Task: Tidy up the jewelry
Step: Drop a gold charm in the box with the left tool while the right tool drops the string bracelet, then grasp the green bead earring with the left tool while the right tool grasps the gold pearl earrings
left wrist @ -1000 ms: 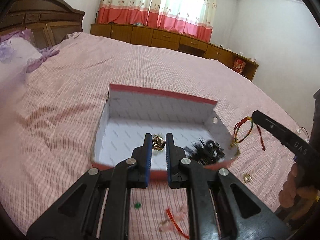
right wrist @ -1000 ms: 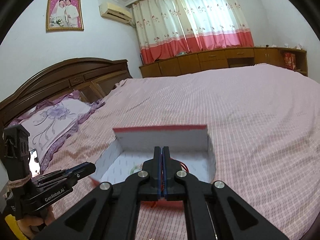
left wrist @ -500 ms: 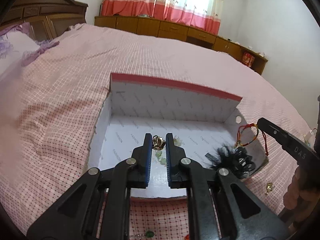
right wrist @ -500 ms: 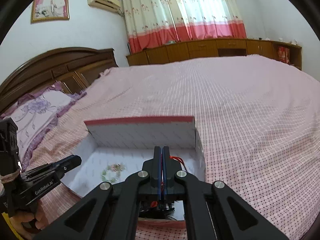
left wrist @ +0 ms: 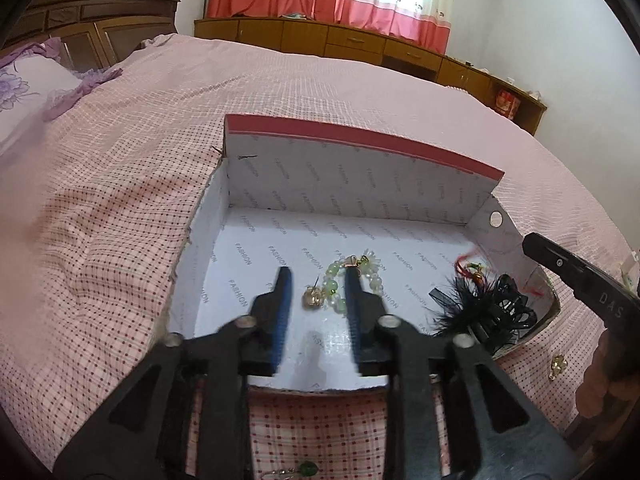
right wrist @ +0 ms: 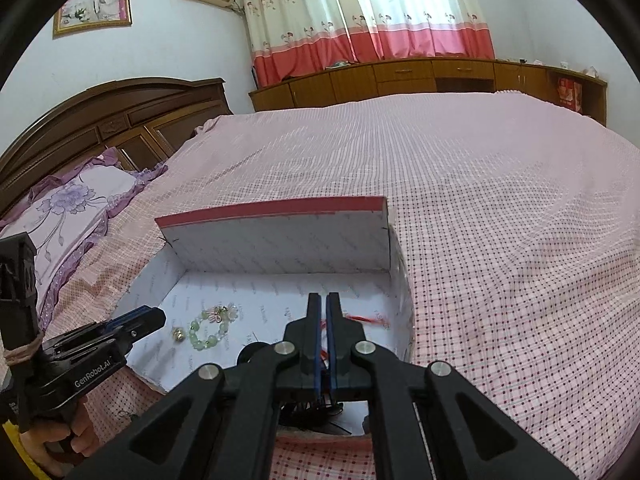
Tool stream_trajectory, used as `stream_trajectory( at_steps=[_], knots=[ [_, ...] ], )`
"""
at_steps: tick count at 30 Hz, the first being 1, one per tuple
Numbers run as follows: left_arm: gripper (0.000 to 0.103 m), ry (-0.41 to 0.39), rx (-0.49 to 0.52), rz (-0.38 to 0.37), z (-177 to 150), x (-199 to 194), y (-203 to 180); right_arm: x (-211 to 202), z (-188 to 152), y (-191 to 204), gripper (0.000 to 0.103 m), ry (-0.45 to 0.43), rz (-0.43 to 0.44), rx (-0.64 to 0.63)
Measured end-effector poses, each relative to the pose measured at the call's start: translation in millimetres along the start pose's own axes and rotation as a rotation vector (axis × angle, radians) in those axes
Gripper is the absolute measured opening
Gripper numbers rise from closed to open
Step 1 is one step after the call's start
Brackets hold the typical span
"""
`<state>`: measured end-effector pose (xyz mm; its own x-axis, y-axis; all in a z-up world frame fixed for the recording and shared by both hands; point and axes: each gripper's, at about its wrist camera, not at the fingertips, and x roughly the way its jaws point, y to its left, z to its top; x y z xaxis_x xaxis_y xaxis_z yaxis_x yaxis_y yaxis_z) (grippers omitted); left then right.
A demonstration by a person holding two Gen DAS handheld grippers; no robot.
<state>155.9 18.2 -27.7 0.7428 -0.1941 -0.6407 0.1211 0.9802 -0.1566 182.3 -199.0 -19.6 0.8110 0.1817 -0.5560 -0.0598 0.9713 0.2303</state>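
Pink bedspread (left wrist: 120, 200); box (left wrist: 360, 184); left tool (left wrist: 316, 280) just parted above gold ring (left wrist: 313, 297).

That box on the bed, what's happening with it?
A person with a gripper in each hand is putting jewelry into the box. The left gripper has just been opening, and a gold earring now lies loose between its fingers, beside a green bead bracelet. The right gripper has started opening too, with a red cord bracelet in its narrow gap.
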Motion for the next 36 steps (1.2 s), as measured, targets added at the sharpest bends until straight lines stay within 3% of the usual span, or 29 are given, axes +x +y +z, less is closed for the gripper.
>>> stream_trajectory(
  at_steps=[1, 3, 10, 23, 36],
  knots=[
    [0.025, -0.003, -0.002, -0.002, -0.1, -2.2, 0.2, -1.1, 0.0, -0.9, 0.019, -0.001, 0.0, 0.002],
    [0.026, -0.006, -0.002, -0.004, 0.4, -6.4, 1.1, -5.5, 0.1, -2.0, 0.026, -0.007, 0.012, 0.013],
    [0.029, -0.016, -0.011, 0.0, -0.7, -30.5, 7.3, -34.3, 3.8, -4.5, 0.033, -0.037, 0.032, 0.039],
    [0.031, -0.008, -0.058, 0.008, -21.1, -73.8, 22.6, -92.7, -5.8, -3.5, 0.035, -0.067, 0.06, 0.067],
    [0.032, 0.057, -0.053, -0.007, -52.4, -76.8, 15.2, -119.0, -41.4, -17.3, 0.042, -0.027, -0.01, 0.066]
  ],
)
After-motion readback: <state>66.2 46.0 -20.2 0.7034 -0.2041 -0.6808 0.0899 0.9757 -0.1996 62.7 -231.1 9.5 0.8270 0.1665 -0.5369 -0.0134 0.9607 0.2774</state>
